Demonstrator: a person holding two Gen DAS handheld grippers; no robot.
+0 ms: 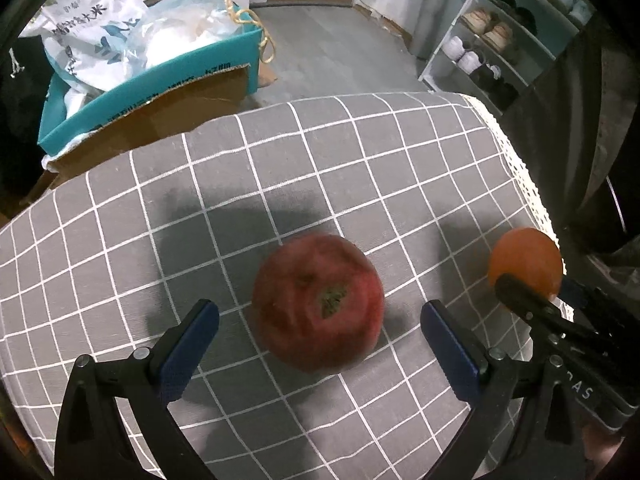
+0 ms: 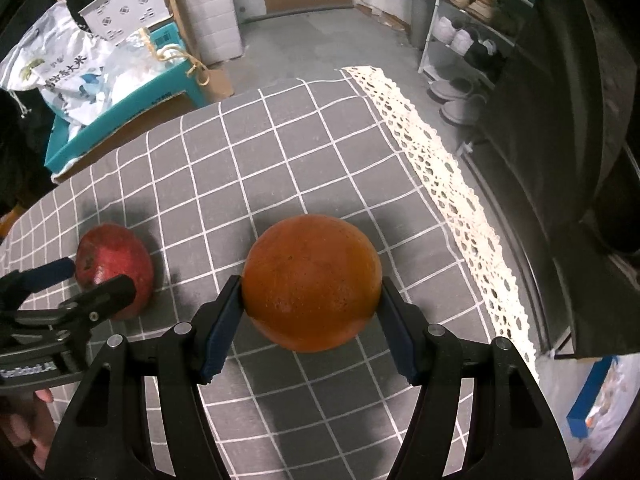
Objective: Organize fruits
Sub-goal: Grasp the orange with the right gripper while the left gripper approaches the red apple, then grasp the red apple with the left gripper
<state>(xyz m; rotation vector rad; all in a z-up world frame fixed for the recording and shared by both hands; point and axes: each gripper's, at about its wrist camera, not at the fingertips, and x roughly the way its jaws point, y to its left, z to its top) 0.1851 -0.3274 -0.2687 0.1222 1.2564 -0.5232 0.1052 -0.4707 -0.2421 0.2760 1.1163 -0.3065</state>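
Observation:
A red apple (image 1: 318, 306) rests on the grey checked tablecloth (image 1: 360, 160). My left gripper (image 1: 319, 309) stands open around it, blue pads apart from its sides. From the right wrist view the same apple (image 2: 116, 252) sits at the left, with the left gripper (image 2: 90, 278) straddling it. An orange (image 2: 312, 284) fills the middle of that view, and my right gripper (image 2: 311, 284) is shut on it, both pads pressing its sides. It appears lifted off the cloth. In the left wrist view the orange (image 1: 524, 258) and right gripper (image 1: 540, 290) are near the table's right edge.
The cloth's lace edge (image 2: 452, 184) marks the table's right side, with floor beyond. A teal box (image 1: 152, 96) holding plastic bags stands beyond the far left corner. A white shoe rack (image 1: 492, 52) is at the back right. A person's hand (image 2: 28, 420) shows at lower left.

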